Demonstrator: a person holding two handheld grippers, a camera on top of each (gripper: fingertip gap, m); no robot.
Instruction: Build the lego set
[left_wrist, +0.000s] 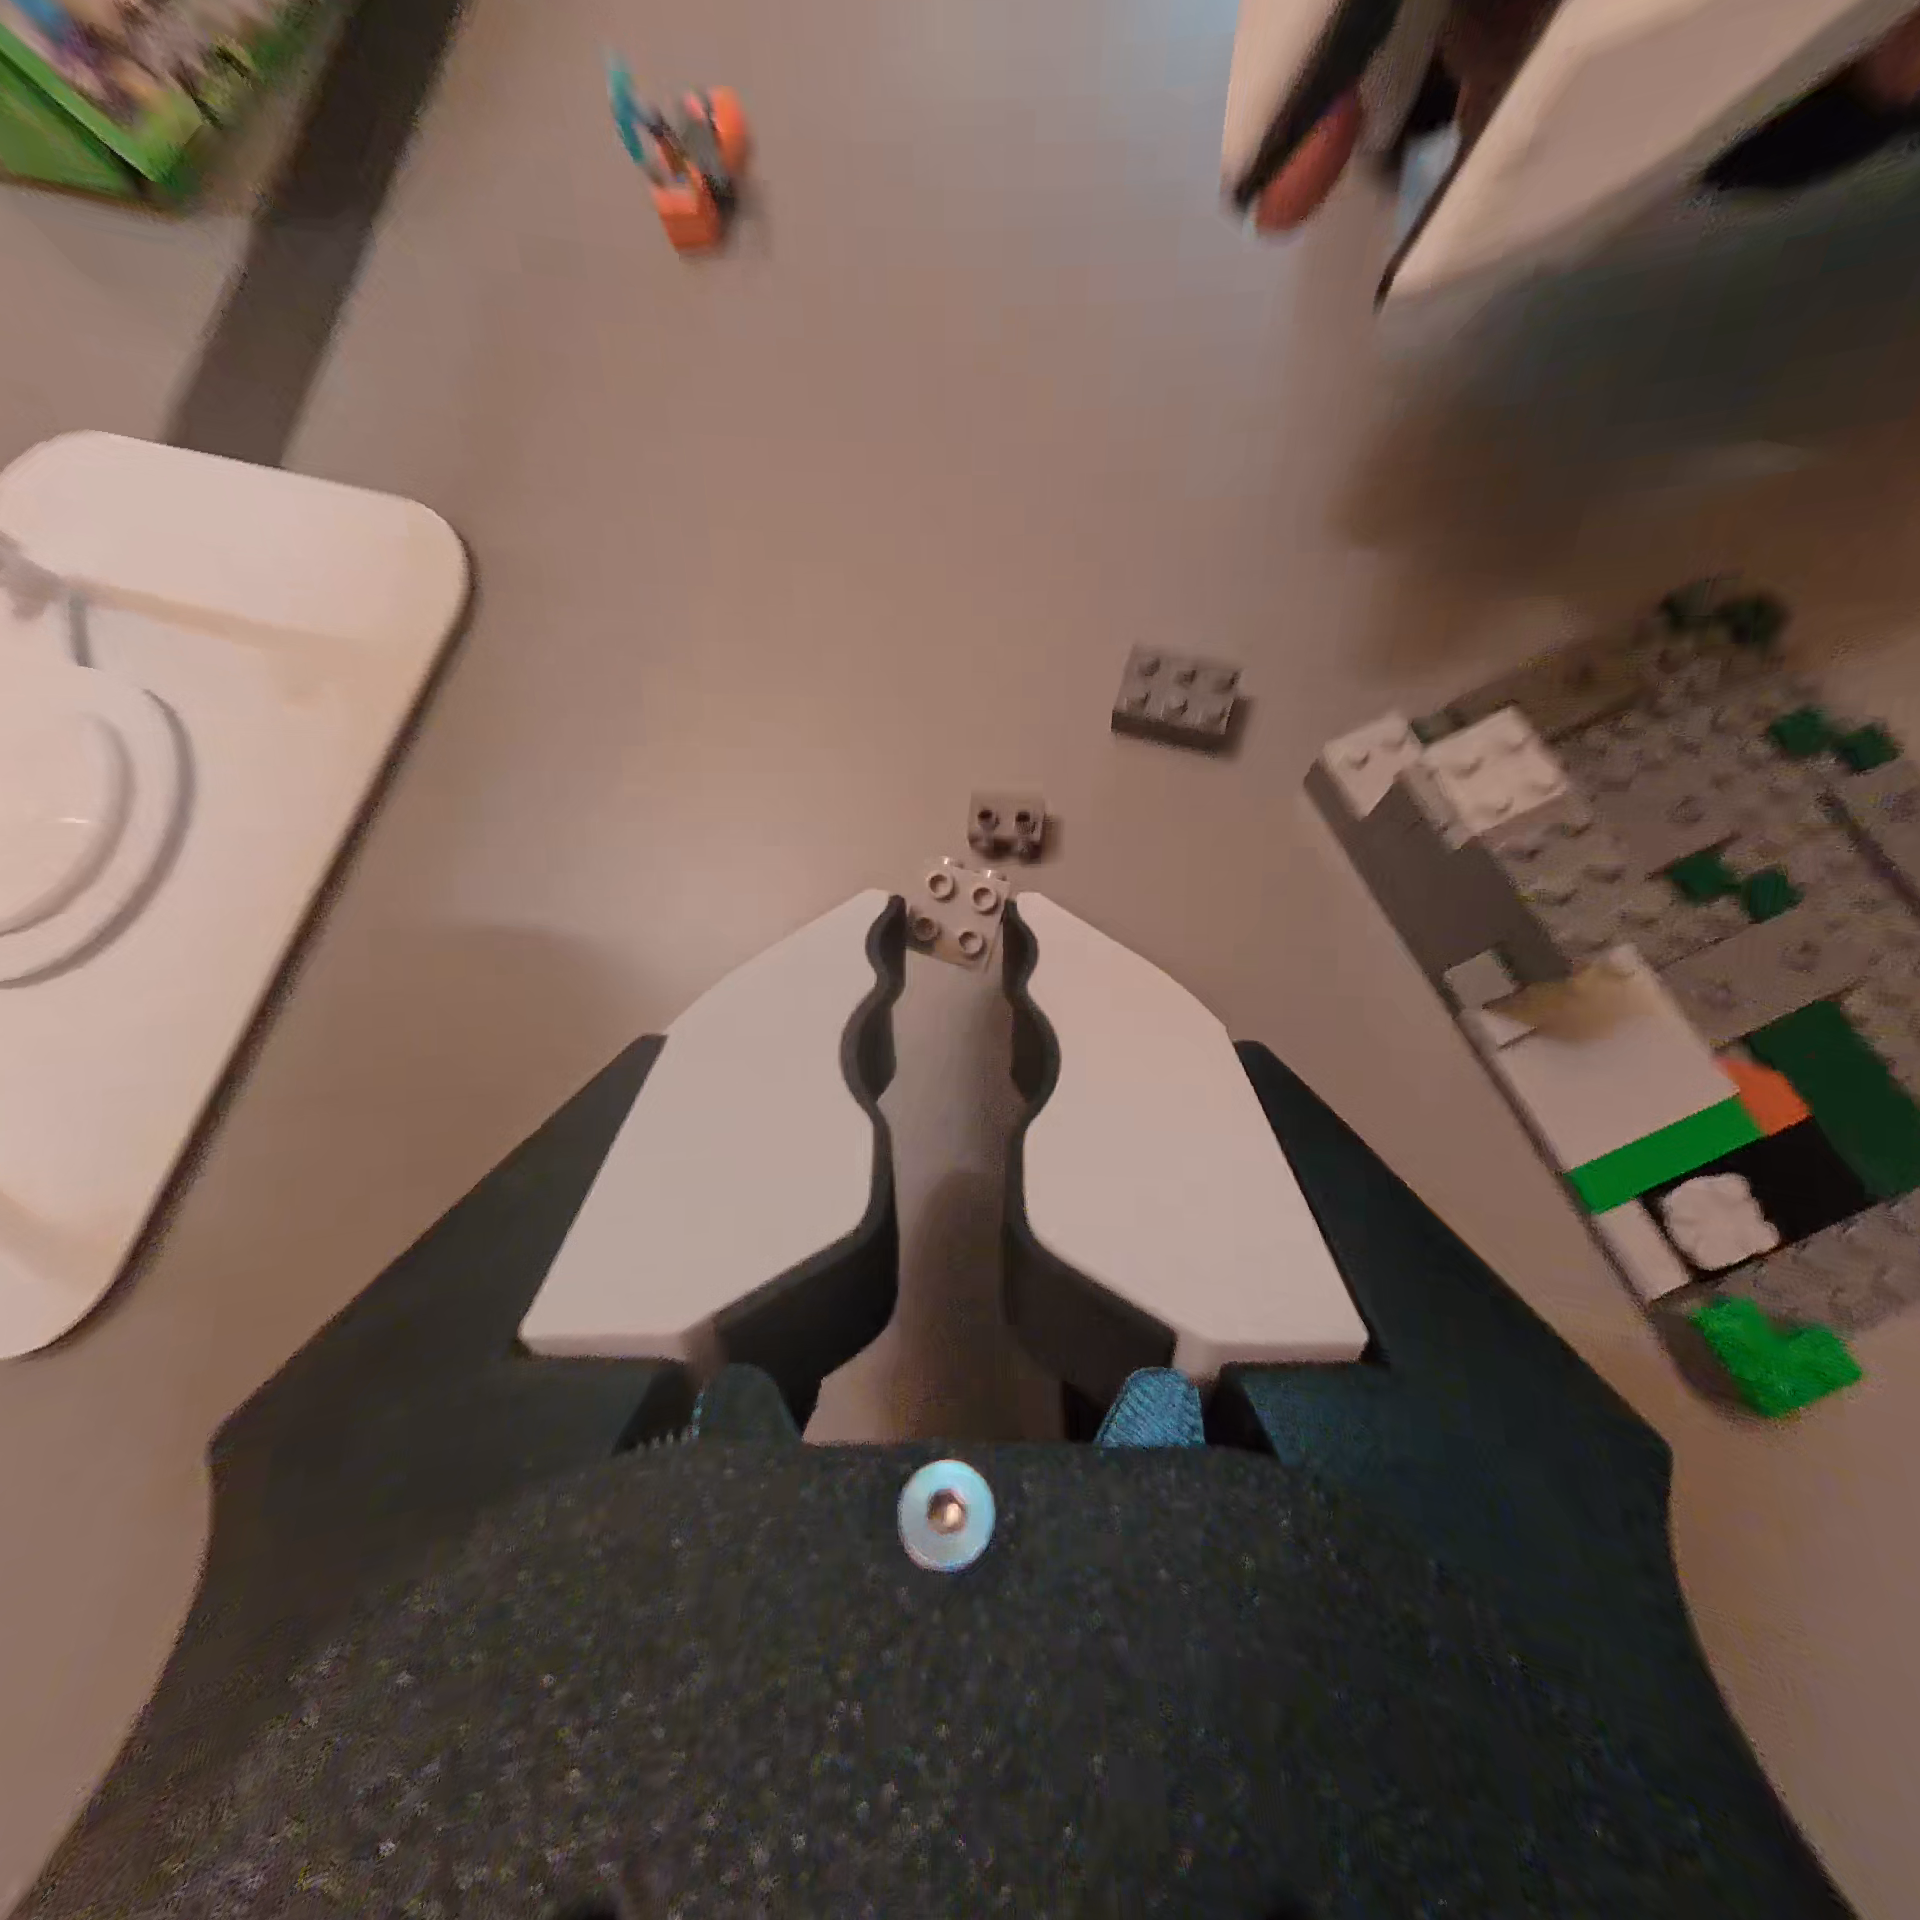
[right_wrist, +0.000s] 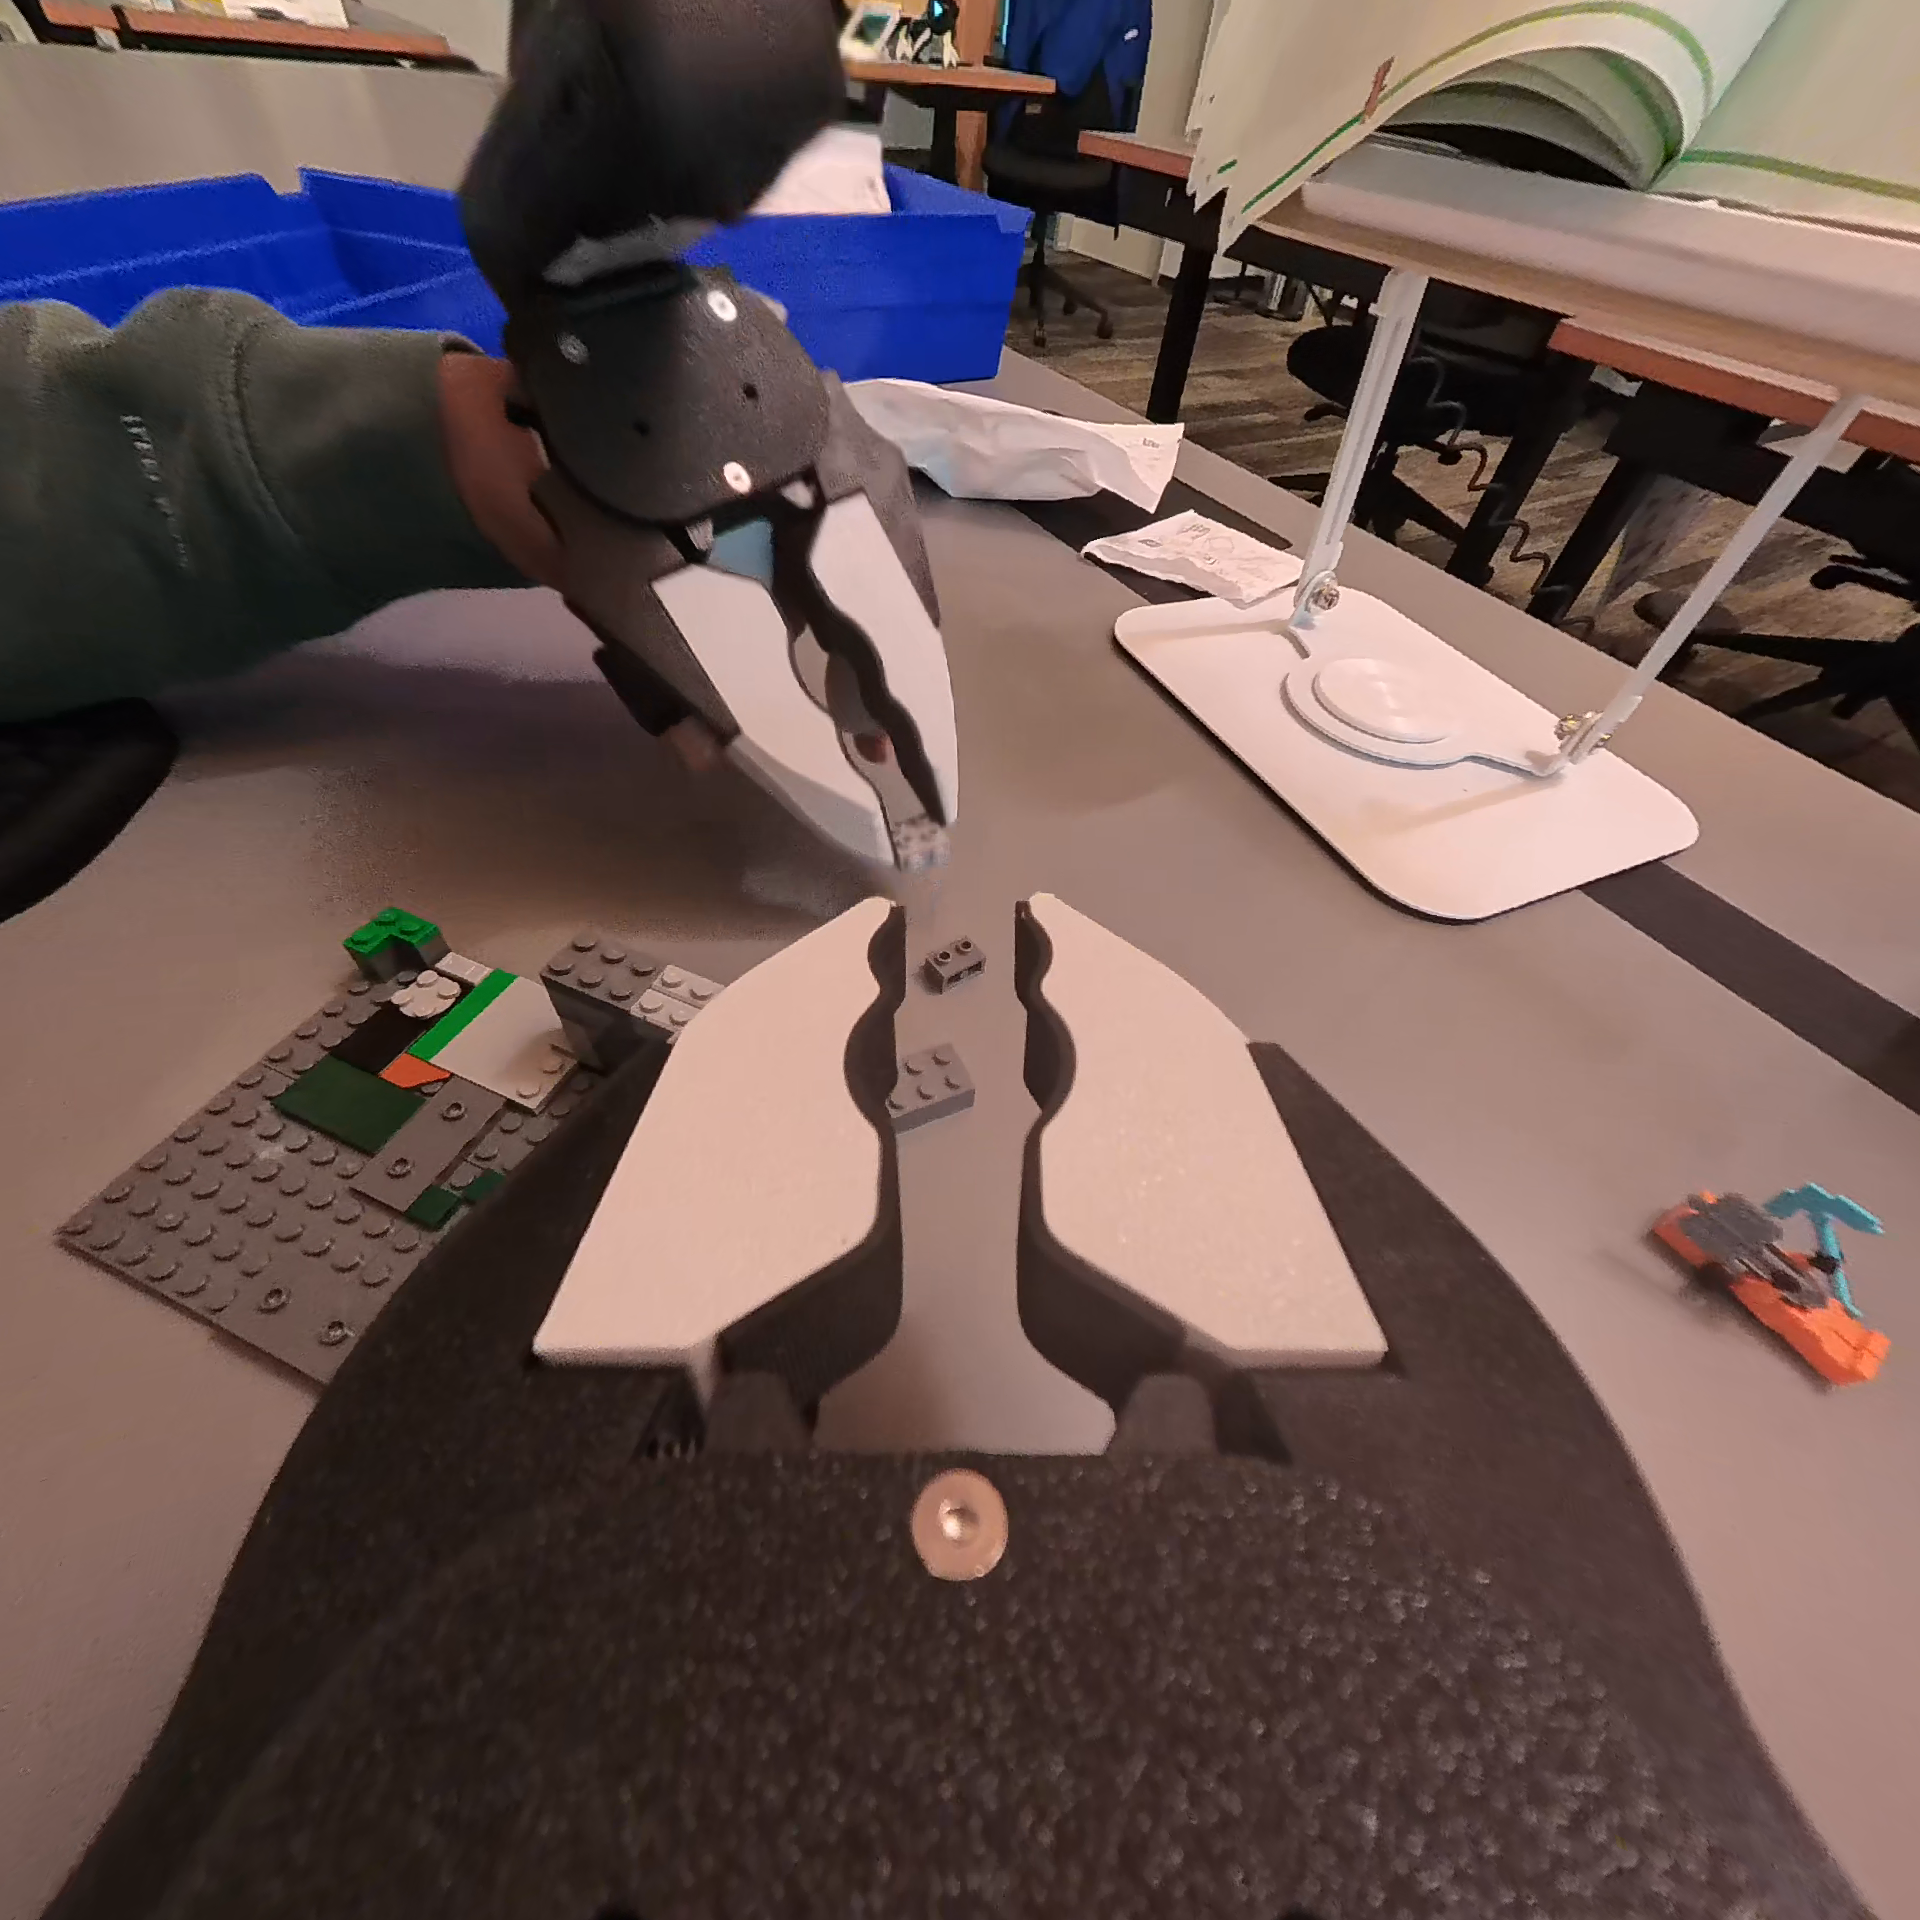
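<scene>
My left gripper (left_wrist: 956, 920) is shut on a small light grey 2x2 brick (left_wrist: 958, 914), held above the table; it also shows in the right wrist view (right_wrist: 920, 844). Below it lie a small dark grey brick (left_wrist: 1006, 826) (right_wrist: 954, 966) and a dark grey 2x3 brick (left_wrist: 1177, 691) (right_wrist: 932, 1083). The grey baseplate build (left_wrist: 1662, 935) (right_wrist: 312, 1174) with green, white, black and orange parts lies to the right in the left wrist view. My right gripper (right_wrist: 956, 914) is open and empty, low over the table with the two loose bricks seen between its fingers.
A white stand base (left_wrist: 187, 831) (right_wrist: 1403, 727) carries an open instruction book (right_wrist: 1558, 94). An orange and teal small build (left_wrist: 691, 156) (right_wrist: 1777, 1278) lies apart. Blue bins (right_wrist: 883, 270), crumpled white bags (right_wrist: 1018, 436) and a green box (left_wrist: 94, 94) sit at the table's edges.
</scene>
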